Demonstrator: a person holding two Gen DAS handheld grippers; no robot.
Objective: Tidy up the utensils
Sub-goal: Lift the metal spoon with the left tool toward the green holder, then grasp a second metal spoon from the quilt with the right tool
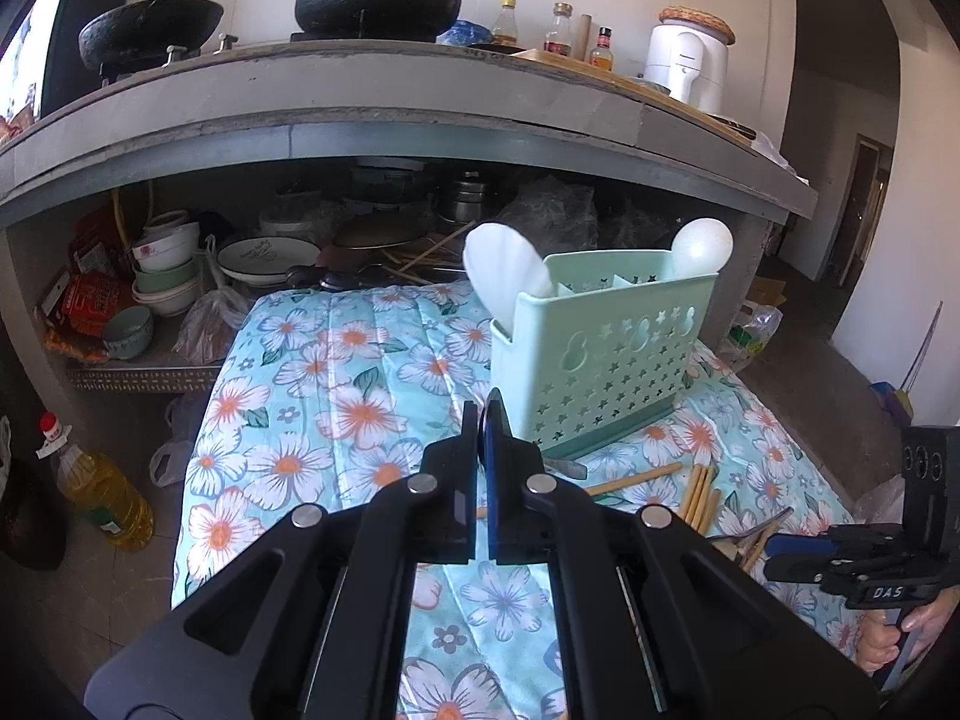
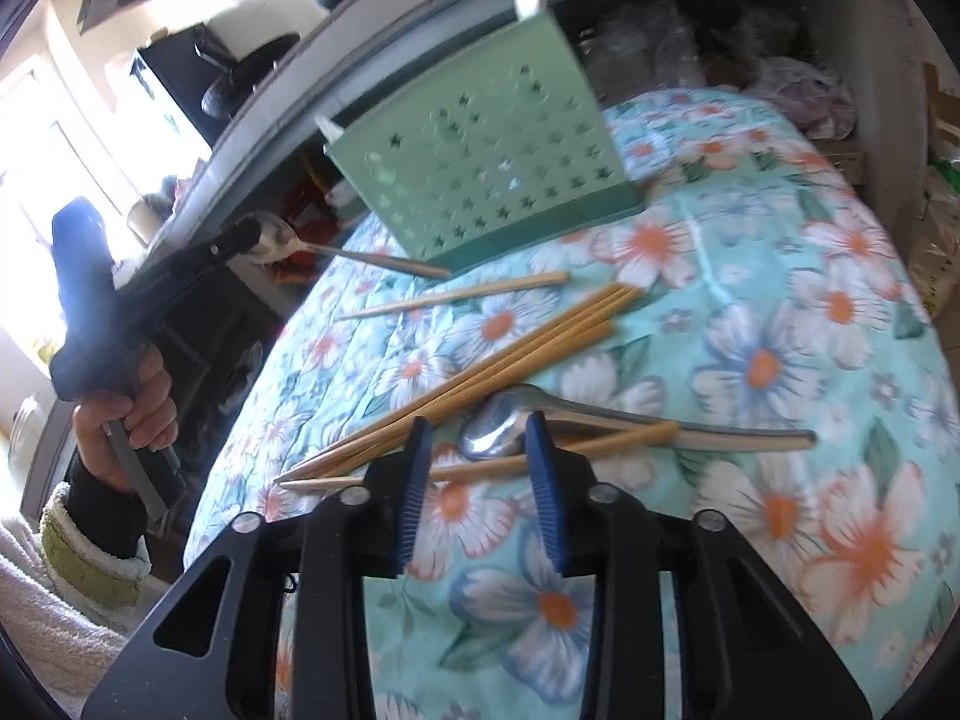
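A mint-green perforated caddy (image 1: pixel 606 354) (image 2: pixel 480 162) stands on the floral cloth with two white spoons (image 1: pixel 504 276) in it. My left gripper (image 1: pixel 483 414) (image 2: pixel 240 237) is shut on a metal spoon (image 2: pixel 282 243) at its bowl; the handle slants toward the caddy's base. My right gripper (image 2: pixel 480 429) (image 1: pixel 774 546) is low over the cloth, jaws apart around the bowl of a second metal spoon (image 2: pixel 492 438); a gap shows beside the left pad. One chopstick (image 2: pixel 480 468) crosses under that spoon. Several more chopsticks (image 2: pixel 510 354) (image 1: pixel 702 492) lie beside it.
A concrete counter (image 1: pixel 420 120) carries black pots, bottles and a white appliance; bowls and plates (image 1: pixel 168 276) fill the shelf beneath. An oil bottle (image 1: pixel 108 492) stands on the floor at left. A person's hand (image 2: pixel 132 414) grips the left tool. The cloth's edge (image 2: pixel 252 420) drops off at left.
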